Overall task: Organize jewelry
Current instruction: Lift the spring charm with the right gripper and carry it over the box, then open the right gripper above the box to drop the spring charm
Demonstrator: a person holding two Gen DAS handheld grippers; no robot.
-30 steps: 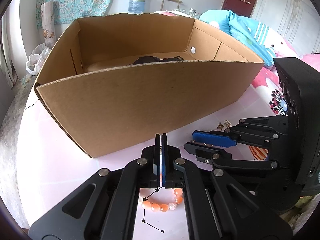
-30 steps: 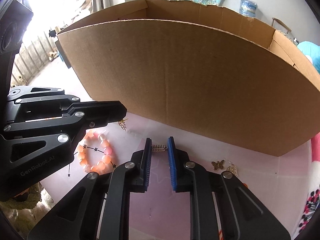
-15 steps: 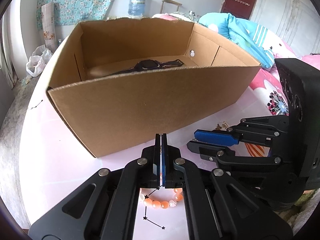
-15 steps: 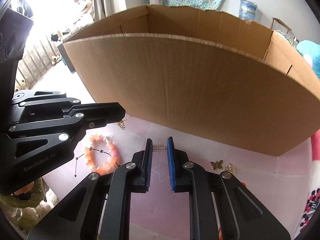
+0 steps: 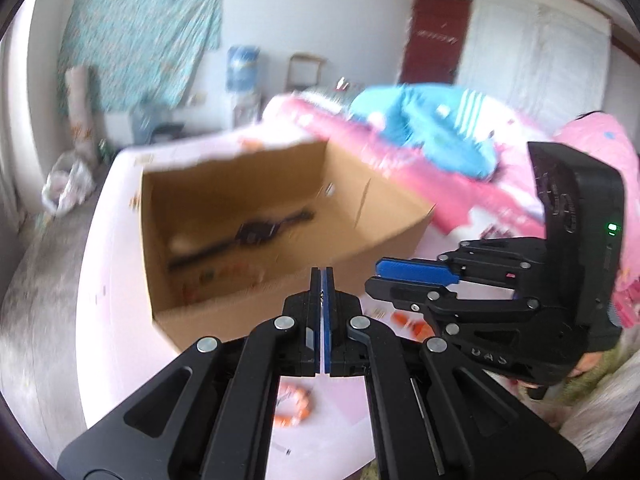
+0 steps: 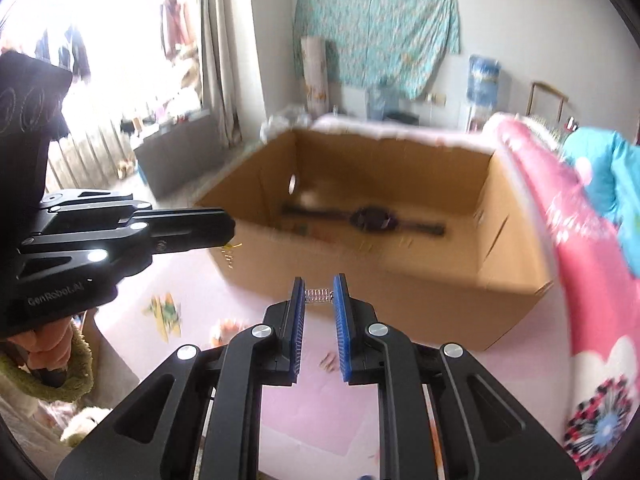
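Pink bed sheet [image 6: 280, 408], cardboard box [image 6: 400, 292] ahead. Your right gripper [image 6: 319, 300] pinches the small spring clasp [image 6: 318, 297]; left gripper [image 5: 322, 280] shut, seemingly empty. Clear the rim, release low beside the watch [image 6: 372, 218].

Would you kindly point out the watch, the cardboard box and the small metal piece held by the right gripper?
watch [image 6: 372, 218], right wrist view, its dark face.
cardboard box [image 6: 420, 296], right wrist view, near outer wall.
small metal piece [image 6: 319, 295], right wrist view, its coiled middle.

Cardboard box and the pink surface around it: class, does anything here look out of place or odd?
Yes. Only a black watch lies in the cardboard box, while a beaded bracelet and small trinkets lie scattered on the pink surface outside it. The right gripper holds a small metal clip.
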